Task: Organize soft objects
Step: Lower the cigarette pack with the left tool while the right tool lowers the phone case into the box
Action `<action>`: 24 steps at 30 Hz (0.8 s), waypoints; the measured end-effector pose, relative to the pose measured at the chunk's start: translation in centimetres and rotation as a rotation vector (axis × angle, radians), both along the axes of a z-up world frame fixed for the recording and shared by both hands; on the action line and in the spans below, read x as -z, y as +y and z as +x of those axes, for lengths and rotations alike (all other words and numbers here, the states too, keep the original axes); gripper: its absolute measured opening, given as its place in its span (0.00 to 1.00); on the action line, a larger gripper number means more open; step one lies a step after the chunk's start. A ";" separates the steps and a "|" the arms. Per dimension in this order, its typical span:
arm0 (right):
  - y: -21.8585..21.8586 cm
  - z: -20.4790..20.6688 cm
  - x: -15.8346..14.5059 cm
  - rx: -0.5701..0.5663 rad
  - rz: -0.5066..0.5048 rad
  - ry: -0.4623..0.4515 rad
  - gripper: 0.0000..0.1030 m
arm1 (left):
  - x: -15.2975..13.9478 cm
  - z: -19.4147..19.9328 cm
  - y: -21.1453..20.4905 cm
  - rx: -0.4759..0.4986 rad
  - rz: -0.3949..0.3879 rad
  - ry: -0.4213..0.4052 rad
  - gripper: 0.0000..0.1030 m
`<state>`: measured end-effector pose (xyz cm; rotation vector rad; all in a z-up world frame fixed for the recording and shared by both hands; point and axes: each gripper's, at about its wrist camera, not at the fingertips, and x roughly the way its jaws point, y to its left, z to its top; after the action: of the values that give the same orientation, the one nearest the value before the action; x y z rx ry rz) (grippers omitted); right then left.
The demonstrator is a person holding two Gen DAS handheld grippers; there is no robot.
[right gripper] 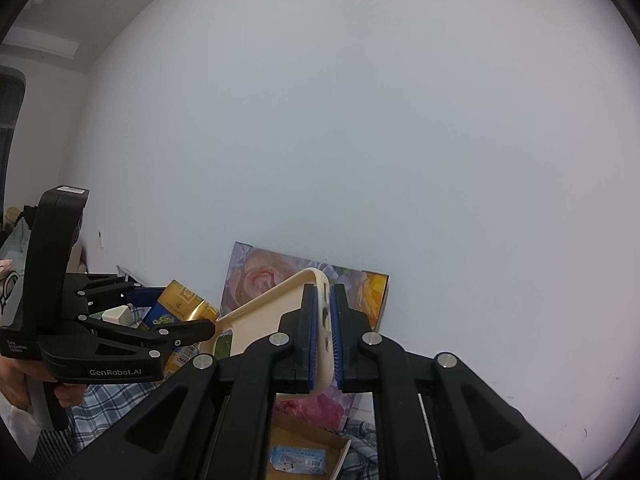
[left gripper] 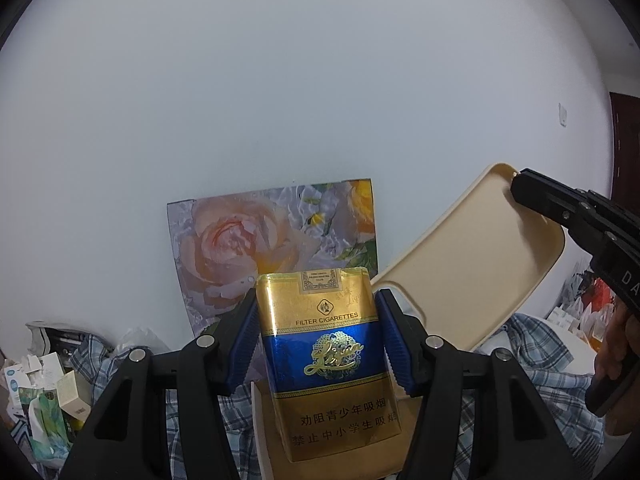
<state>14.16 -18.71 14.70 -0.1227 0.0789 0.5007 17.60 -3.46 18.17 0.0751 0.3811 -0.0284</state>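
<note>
2 soft things are held up in the air at once, above a plaid cloth point(left gripper: 552, 364). The left gripper point(left gripper: 316, 344) has its fingers half open, pinching a gold-and-blue soft cigarette pack point(left gripper: 332, 364) by its sides, upright and slightly crumpled at the top. The right gripper point(right gripper: 325, 336) has its fingers nearly shut on the rim of a cream phone case point(right gripper: 276, 312), likely lifted for sorting into the cardboard box point(right gripper: 304, 436) below.

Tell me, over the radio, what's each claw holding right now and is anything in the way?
Left gripper shut on cigarette pack. Right gripper shut on cream phone case. Both held up above the open cardboard box; nothing between them.
</note>
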 end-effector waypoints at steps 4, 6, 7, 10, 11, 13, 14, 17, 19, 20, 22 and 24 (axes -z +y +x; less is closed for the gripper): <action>-0.4 -0.1 -0.9 0.006 -0.009 0.010 0.06 | 0.7 0.7 0.0 -0.005 0.006 0.023 0.57; -0.5 0.2 -1.0 0.013 -0.017 0.016 0.06 | 1.2 1.2 0.1 -0.009 0.011 0.036 0.57; -0.4 0.4 -0.8 0.015 -0.020 0.022 0.06 | 1.6 1.4 0.1 -0.013 0.015 0.045 0.57; 0.1 1.3 0.0 0.014 -0.031 0.048 0.06 | 2.8 2.3 0.5 -0.013 0.012 0.087 0.57; 0.1 1.6 0.2 0.016 -0.036 0.057 0.06 | 3.3 2.7 0.6 -0.018 0.011 0.099 0.57; 0.7 2.6 1.1 0.018 -0.042 0.072 0.06 | 3.8 3.2 0.8 -0.023 0.010 0.114 0.57; 0.8 3.0 1.4 0.017 -0.044 0.082 0.06 | 4.2 3.5 1.0 -0.026 0.008 0.126 0.57; 1.5 3.7 2.5 0.011 -0.046 0.113 0.06 | 5.0 4.0 1.2 -0.034 0.006 0.147 0.57; 1.8 4.1 3.2 0.010 -0.049 0.130 0.06 | 5.5 4.4 1.5 -0.040 0.005 0.160 0.57; 1.8 4.1 3.4 0.009 -0.051 0.140 0.06 | 5.7 4.5 1.6 -0.042 0.006 0.165 0.57; 2.2 4.7 4.1 0.007 -0.055 0.160 0.06 | 6.2 4.9 1.9 -0.051 0.006 0.183 0.57; 2.6 5.2 4.7 0.004 -0.062 0.182 0.06 | 6.9 5.3 2.2 -0.057 0.004 0.202 0.57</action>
<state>19.37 -16.12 10.01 -0.1374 0.2729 0.5047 22.93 -1.22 11.26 0.0653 0.5846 0.0209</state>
